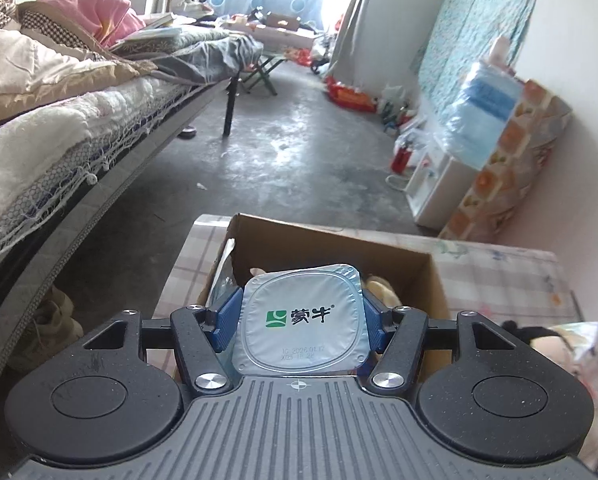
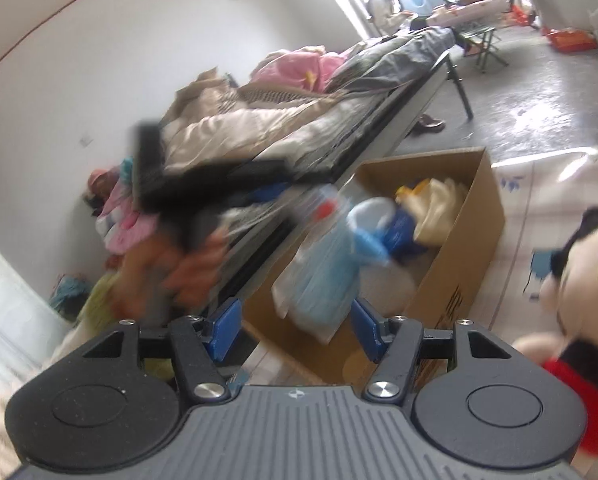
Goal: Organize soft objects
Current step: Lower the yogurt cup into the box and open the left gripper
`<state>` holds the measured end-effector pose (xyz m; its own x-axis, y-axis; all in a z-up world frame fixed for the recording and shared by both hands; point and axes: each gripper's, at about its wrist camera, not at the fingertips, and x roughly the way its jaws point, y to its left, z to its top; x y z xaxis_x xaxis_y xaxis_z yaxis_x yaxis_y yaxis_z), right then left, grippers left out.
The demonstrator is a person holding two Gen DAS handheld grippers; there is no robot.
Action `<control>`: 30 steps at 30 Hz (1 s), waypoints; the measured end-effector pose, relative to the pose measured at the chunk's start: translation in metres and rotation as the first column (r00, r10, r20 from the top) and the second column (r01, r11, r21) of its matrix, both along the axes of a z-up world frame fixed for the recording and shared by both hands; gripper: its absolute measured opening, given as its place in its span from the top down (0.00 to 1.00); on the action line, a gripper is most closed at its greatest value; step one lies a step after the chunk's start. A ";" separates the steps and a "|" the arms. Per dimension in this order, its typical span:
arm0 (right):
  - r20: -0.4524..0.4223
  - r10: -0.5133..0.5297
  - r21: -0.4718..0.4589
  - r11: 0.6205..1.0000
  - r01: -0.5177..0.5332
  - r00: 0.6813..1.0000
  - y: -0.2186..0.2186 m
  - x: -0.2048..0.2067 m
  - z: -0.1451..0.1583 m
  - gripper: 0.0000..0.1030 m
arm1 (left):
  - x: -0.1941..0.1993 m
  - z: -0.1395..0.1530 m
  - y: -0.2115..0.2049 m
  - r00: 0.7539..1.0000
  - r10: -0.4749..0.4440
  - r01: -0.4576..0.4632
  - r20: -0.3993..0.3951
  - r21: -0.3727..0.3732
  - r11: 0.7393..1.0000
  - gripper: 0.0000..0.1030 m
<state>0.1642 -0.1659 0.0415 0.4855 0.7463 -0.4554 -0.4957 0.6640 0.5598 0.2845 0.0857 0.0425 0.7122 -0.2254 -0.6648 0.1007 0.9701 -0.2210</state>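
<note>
Beside a bed [image 1: 59, 128], the cardboard box [image 1: 339, 248] sits on the checked tabletop [image 1: 499, 276]. Left tongs [image 1: 301, 320] grip a foil-lidded yogurt cup [image 1: 303, 320] above the box. Right tongs [image 2: 297, 328] gape with nothing between them, near a plush doll [image 2: 587, 280].

hand-held gripper [image 1: 301, 322] | black linkages | blue pads [image 1: 228, 320] | silver screws | ribbed grey base

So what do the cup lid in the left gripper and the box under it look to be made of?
Cup lid: thin foil seal, matte silver, printed, edges crinkled. Box: brown corrugated cardboard, plain and dull, judging by its raw-edged flaps. The left gripper clamps the cup at its sides.
</note>
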 end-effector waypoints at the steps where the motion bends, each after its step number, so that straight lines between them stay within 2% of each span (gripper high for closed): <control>1: 0.004 0.006 -0.001 1.000 -0.006 1.000 0.000 -0.005 -0.002 0.38 | 0.006 -0.006 -0.004 1.000 0.003 -0.003 -0.016 0.017 1.000 0.41; 6: 0.042 0.003 -0.058 0.998 -0.001 0.999 0.001 -0.023 -0.009 0.38 | 0.010 -0.035 -0.016 0.996 -0.013 0.023 -0.088 0.105 0.994 0.41; 11: 0.065 -0.008 -0.077 0.997 0.013 0.998 -0.003 -0.027 -0.015 0.38 | 0.004 -0.058 -0.020 0.985 -0.047 0.066 -0.166 0.108 0.992 0.41; 14: 0.066 -0.011 -0.073 0.997 0.016 0.998 -0.007 -0.027 -0.019 0.38 | 0.000 -0.068 -0.024 0.978 -0.064 0.092 -0.197 0.137 0.986 0.41; 17: 0.064 -0.016 -0.066 0.998 0.020 0.998 -0.010 -0.025 -0.021 0.38 | 0.000 -0.068 -0.021 0.978 -0.065 0.090 -0.199 0.123 0.988 0.41; 19: 0.062 -0.020 -0.063 0.998 0.024 0.998 -0.011 -0.024 -0.022 0.38 | 0.001 -0.070 -0.024 0.975 -0.065 0.096 -0.213 0.142 0.985 0.41; 22: 0.059 -0.024 -0.060 0.998 0.028 0.998 -0.012 -0.024 -0.023 0.38 | 0.007 -0.078 -0.028 0.956 -0.084 0.136 -0.282 0.170 0.976 0.42; 26: 0.063 -0.025 -0.064 0.998 0.029 0.998 -0.012 -0.026 -0.022 0.38 | 0.014 -0.085 -0.025 0.935 -0.076 0.138 -0.345 0.159 0.978 0.42; 30: 0.064 -0.026 -0.068 0.997 0.031 0.998 -0.012 -0.028 -0.022 0.38 | 0.011 -0.083 -0.022 0.942 -0.084 0.137 -0.325 0.142 0.980 0.38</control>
<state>0.1359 -0.1779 0.0199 0.5355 0.6998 -0.4727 -0.5089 0.7141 0.4807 0.2951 0.0635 -0.0402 0.4364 -0.1623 -0.8850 0.1596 0.9820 -0.1014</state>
